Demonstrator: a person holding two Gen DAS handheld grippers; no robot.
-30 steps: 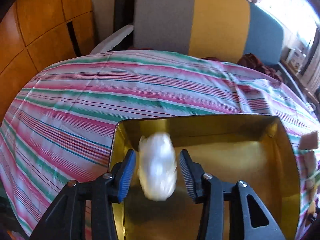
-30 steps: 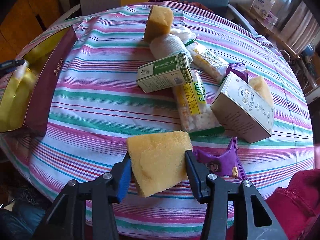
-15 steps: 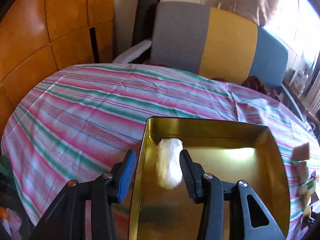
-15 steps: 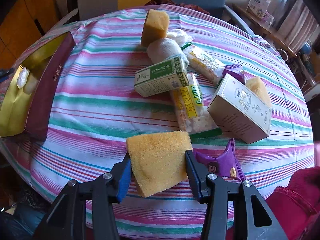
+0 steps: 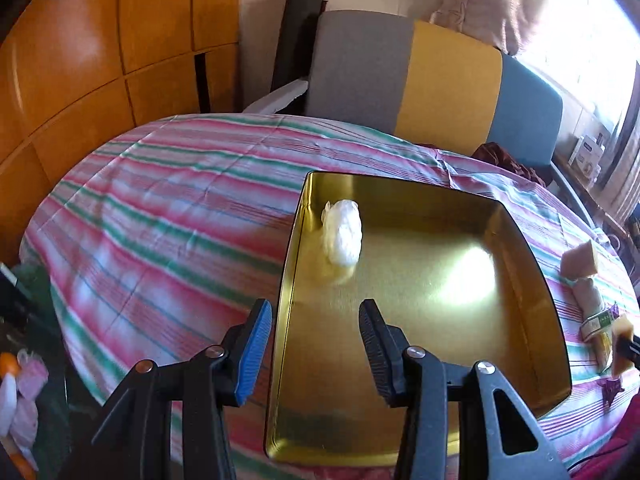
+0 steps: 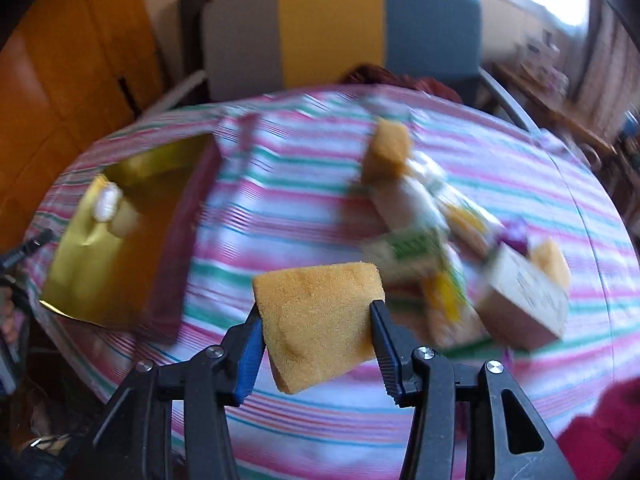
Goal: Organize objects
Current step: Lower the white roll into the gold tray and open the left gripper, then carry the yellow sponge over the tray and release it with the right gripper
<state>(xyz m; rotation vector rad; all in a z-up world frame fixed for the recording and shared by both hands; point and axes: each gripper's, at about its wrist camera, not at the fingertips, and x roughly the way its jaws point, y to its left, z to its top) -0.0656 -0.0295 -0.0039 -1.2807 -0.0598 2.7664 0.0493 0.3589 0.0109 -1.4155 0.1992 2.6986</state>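
The left gripper [image 5: 316, 340] hangs low in its own view with its jaws apart and nothing between them, released. Its blue pad sits over the striped cloth [image 5: 168, 216], just outside the left rim of the gold tin [image 5: 532, 280], and its black pad sits over the tin's floor. Inside the tin, near the upper left corner, lies a white bundle [image 5: 343, 232], well clear of the fingertips. A bright patch of light glares on the tin floor at centre right. At the far right edge of that view a few loose items show, small and partly cut off.

The right gripper [image 6: 316, 320] is clenched on a yellow sponge [image 6: 320, 316]: both pads press its sides, and the sponge sticks out above and below them at lower centre of the frame. This view is blurred. Behind the sponge, at centre right, a pile [image 6: 452, 248] of boxes, packets and two more sponges lies on the cloth; labels cannot be read. At the left of the frame stands the gold tin [image 6: 80, 264], its dark red outer wall facing the pile, with the white bundle [image 6: 107, 202] inside near the upper end.

Beyond the table stands a chair [image 5: 404, 80] with grey, yellow and blue panels, and orange wooden panelling [image 5: 80, 60] fills the upper left.
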